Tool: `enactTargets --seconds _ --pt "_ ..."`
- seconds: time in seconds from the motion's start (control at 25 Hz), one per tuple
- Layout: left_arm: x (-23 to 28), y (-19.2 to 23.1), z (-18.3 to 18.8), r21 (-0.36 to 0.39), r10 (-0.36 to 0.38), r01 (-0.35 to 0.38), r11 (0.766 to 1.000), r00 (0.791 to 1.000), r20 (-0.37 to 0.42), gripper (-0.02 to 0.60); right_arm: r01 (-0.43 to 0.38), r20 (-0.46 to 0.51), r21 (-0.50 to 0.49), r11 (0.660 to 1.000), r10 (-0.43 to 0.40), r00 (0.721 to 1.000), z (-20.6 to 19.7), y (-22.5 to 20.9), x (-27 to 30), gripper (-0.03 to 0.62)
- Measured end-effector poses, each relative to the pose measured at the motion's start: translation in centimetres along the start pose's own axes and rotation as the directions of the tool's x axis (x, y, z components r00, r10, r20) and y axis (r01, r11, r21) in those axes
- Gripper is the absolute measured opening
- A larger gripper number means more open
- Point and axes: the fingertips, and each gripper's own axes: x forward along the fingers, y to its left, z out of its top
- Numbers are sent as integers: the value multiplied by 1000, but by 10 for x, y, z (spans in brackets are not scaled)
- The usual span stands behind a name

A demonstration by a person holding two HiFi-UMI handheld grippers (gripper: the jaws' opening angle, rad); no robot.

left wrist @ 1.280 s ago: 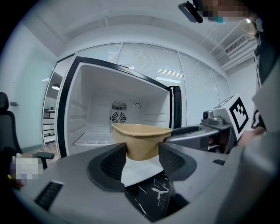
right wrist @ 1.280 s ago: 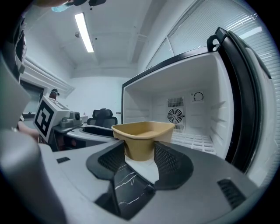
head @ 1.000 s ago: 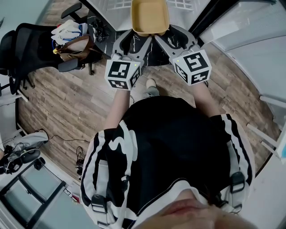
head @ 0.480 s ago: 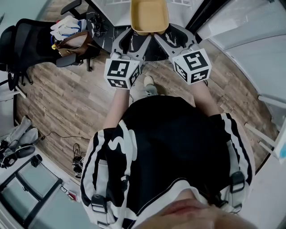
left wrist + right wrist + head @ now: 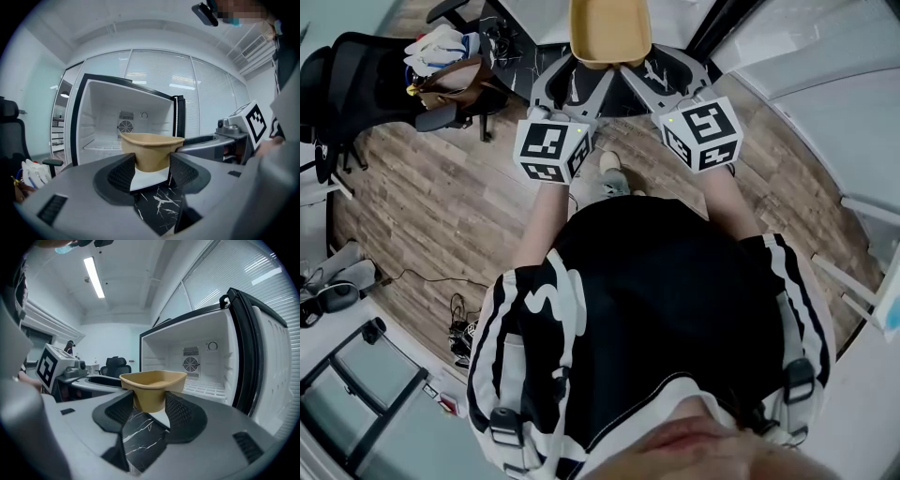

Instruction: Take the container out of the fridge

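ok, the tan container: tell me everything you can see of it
The tan container is a rounded-rectangular open tub with a flared rim. It is matte and looks like moulded paper pulp. It appears empty, upright and level. The left gripper and right gripper each clamp its lower body at its near end, holding it in the air in front of the open fridge.

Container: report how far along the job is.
Done: the fridge stands open and the container looks clear of its opening, out in front. In hand: the left gripper and right gripper are each shut on the container. Left: probably just carrying it away and setting it down.
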Motion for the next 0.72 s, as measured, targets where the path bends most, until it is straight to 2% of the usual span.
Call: enactTargets --seconds 0.72 --pt "-31 -26 -4 5 27 -27 1000 1000 2 236 -23 4 -3 1000 23 1000 -7 24 -31 216"
